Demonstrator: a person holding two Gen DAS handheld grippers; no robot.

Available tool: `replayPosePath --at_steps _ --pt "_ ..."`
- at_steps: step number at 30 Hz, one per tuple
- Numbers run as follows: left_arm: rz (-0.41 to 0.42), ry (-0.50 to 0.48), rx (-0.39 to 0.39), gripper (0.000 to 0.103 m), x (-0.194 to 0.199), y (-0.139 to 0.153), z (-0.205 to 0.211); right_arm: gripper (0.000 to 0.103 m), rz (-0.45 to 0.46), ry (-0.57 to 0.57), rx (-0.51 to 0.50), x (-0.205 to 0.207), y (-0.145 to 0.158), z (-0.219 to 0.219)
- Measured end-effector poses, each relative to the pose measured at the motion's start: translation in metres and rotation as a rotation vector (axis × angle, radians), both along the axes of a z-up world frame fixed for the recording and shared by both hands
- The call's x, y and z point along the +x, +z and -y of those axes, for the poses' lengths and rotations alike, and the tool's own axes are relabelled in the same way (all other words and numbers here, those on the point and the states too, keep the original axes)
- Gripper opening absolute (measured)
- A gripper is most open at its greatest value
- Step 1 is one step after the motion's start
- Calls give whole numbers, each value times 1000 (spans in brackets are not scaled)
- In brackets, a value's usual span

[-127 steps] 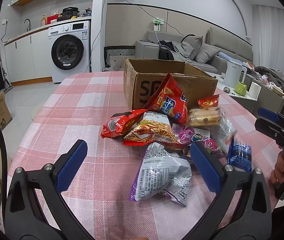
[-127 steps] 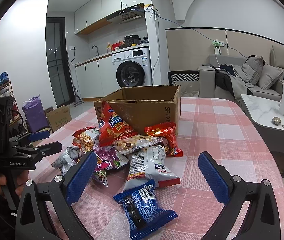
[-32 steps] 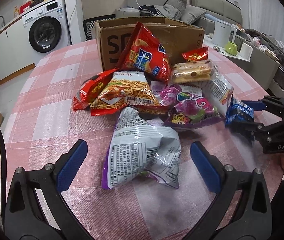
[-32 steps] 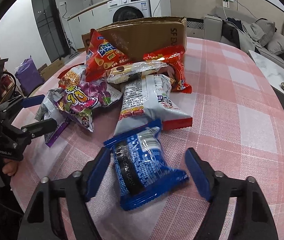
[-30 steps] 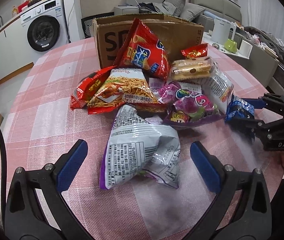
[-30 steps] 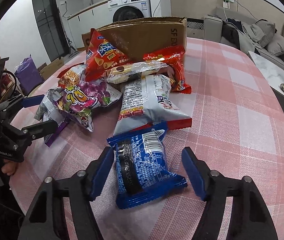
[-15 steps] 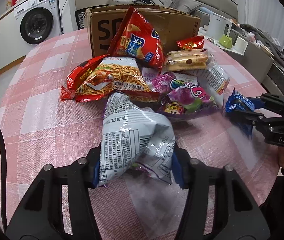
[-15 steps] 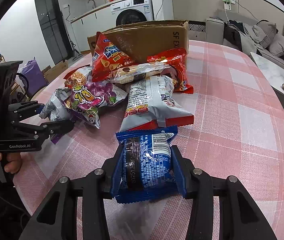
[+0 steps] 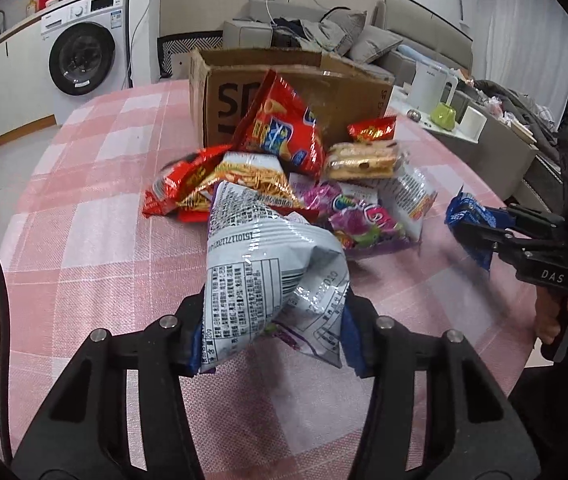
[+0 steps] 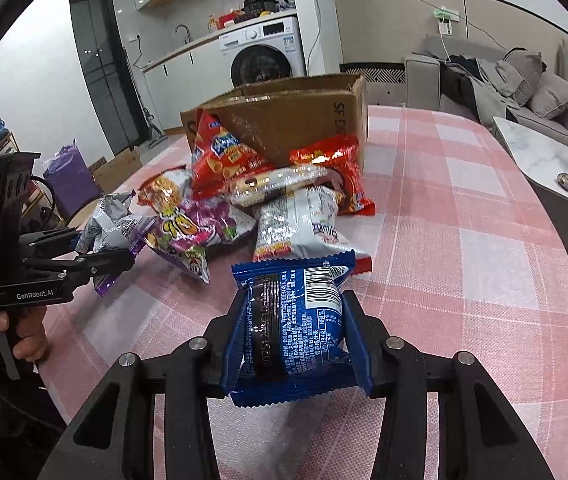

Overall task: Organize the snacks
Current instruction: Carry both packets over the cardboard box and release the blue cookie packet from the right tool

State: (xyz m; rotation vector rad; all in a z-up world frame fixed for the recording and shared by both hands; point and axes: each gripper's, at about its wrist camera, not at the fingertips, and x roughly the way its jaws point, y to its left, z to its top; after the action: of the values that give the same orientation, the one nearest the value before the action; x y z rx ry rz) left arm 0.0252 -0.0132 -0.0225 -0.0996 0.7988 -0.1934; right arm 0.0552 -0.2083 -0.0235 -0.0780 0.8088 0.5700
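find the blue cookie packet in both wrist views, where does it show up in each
Left wrist view: the blue cookie packet sits at the right edge, pinched in the right gripper.
Right wrist view: the same packet fills the lower centre, between the gripper's blue pads.
Shared landmark: the cardboard box behind the snack pile.

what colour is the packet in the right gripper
Blue, with a black band and a white barcode patch: the packet in the right gripper, clearest in the right wrist view.

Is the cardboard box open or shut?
Open. The cardboard box has its top flaps up, with its inner wall visible. Contents cannot be seen.
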Motion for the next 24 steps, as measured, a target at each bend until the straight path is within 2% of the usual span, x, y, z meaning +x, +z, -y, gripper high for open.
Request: replayPosePath --at_steps 10,24 --pt "88 7 -7 49 -18 40 -4 46 44 -19 47 -3 20 1" --pt "163 52 8 49 8 76 -6 46 89 -27 97 13 53 -7"
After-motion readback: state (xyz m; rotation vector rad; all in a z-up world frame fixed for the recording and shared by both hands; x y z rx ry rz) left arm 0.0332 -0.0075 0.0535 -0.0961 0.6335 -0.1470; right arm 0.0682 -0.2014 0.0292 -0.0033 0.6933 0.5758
